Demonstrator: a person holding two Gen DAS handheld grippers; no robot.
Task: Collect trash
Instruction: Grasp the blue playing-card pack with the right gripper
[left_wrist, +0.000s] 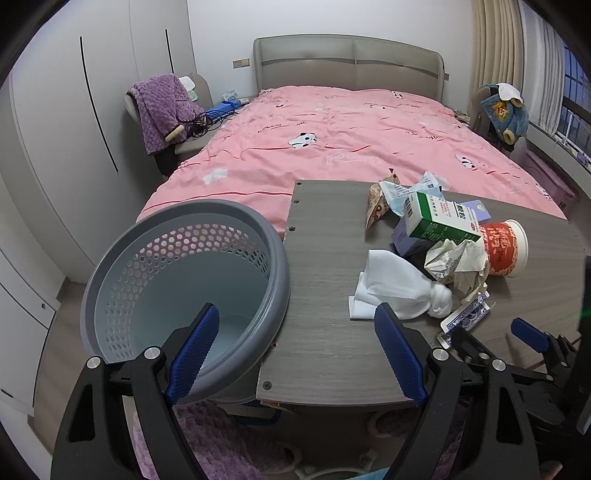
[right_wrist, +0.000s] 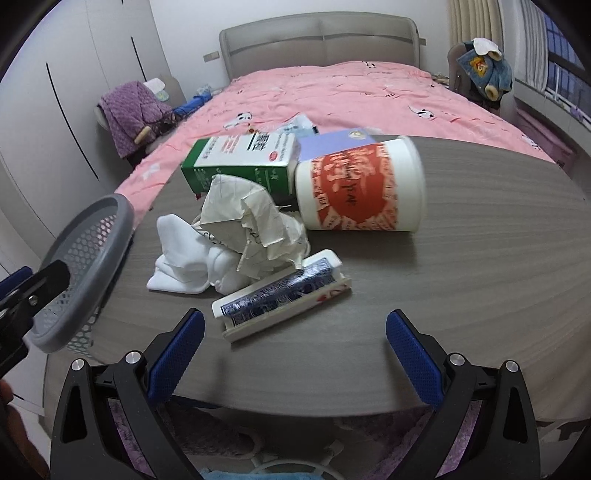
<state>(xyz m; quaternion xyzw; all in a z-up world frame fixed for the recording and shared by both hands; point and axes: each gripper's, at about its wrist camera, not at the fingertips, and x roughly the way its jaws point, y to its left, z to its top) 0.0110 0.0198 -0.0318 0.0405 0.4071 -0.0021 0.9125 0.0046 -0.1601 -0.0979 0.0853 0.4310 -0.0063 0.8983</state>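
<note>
Now: left hand-held gripper (left_wrist: 293, 345) spread wide straddling grey basket (left_wrist: 184, 280) rim; right hand-held gripper (right_wrist: 295, 341) wide apart, empty.

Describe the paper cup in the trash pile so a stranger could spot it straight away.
Start at the grey wood-grain board lying across the foot of the pink bed. In the litter heap on it, look at the right end, beside the green-and-white carton. The white paper cup with the orange-red printed panel lies on its side there, the only round, cylindrical piece among the boxes and crumpled paper.
</note>
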